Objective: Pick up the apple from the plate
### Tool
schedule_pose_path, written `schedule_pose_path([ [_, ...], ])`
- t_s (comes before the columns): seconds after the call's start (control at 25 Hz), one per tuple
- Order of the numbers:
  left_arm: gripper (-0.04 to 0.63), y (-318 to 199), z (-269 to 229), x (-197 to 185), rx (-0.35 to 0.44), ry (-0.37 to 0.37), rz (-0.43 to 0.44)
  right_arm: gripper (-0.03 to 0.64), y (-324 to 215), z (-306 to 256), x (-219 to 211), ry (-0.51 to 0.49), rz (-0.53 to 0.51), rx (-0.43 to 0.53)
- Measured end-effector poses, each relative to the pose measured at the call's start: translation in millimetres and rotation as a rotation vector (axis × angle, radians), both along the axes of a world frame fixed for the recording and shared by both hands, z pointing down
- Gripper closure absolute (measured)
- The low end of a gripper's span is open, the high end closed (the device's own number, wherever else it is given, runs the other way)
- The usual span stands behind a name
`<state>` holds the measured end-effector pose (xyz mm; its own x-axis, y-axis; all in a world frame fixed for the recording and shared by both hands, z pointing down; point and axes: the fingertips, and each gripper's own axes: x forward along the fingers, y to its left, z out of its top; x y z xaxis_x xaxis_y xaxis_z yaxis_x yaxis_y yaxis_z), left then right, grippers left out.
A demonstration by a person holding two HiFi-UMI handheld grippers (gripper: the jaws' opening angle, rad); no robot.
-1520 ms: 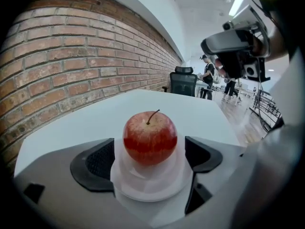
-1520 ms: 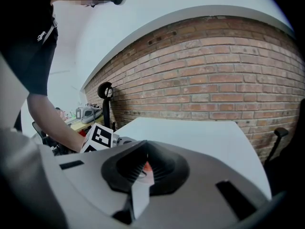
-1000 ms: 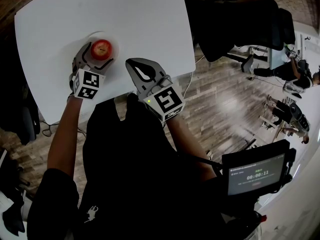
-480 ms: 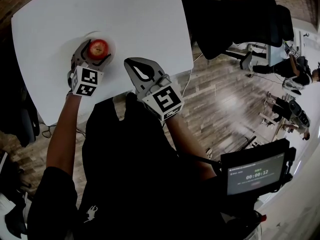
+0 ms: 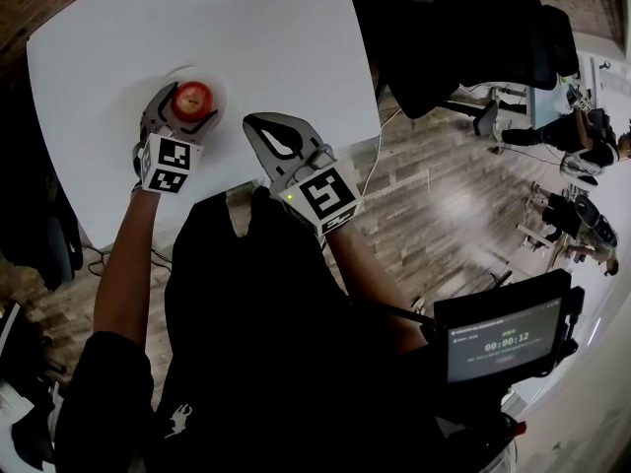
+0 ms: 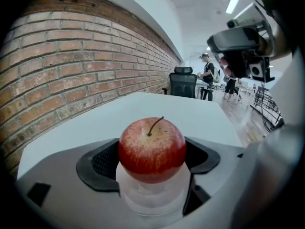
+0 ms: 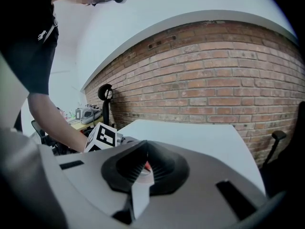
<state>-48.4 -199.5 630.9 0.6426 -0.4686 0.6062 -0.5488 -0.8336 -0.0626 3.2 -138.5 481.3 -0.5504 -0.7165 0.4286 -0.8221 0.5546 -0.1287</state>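
Note:
A red apple (image 5: 193, 97) with a stem stands on a small white plate (image 5: 219, 89) on the white table (image 5: 256, 28). My left gripper (image 5: 185, 108) straddles it, with one finger on each side. In the left gripper view the apple (image 6: 151, 149) fills the gap between the black pads (image 6: 100, 163), still resting on the plate (image 6: 152, 199). The jaws are closing, and I see no clear press on the fruit. My right gripper (image 5: 258, 123) hangs shut and empty over the table's near edge, right of the plate. Its view shows the tips (image 7: 146, 144) meeting and the left gripper's marker cube (image 7: 101, 136) beyond.
The table's near edge (image 5: 296, 161) runs just under the right gripper, with wood floor (image 5: 444, 205) beyond it. Black office chairs (image 5: 463, 37) stand at the table's right side. A small screen (image 5: 503, 343) sits low on the right. A brick wall (image 6: 71, 66) backs the table.
The left gripper's fingers have drawn in slightly around the apple. The apple stays on the plate, and the right gripper has kept still.

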Motion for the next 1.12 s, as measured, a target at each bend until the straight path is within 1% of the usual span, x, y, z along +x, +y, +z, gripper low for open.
schedule_pose_path([
  [0.24, 0.184, 5, -16, 1, 0.02, 0.004, -0.02, 0.612, 2, -12, -1, -0.004, -0.033, 0.034],
  [0.68, 0.184, 19, -46, -9, 0.054, 0.002, -0.086, 0.612, 7, -35, -4, -0.031, -0.096, 0.102],
  [0.88, 0.184, 23, -71, -4, 0.082, 0.035, -0.118, 0.612, 9, -45, -3, -0.042, -0.134, 0.123],
  [1.12, 0.184, 30, -92, -4, 0.099, 0.041, -0.15, 0.612, 9, -57, -7, -0.062, -0.169, 0.156],
])
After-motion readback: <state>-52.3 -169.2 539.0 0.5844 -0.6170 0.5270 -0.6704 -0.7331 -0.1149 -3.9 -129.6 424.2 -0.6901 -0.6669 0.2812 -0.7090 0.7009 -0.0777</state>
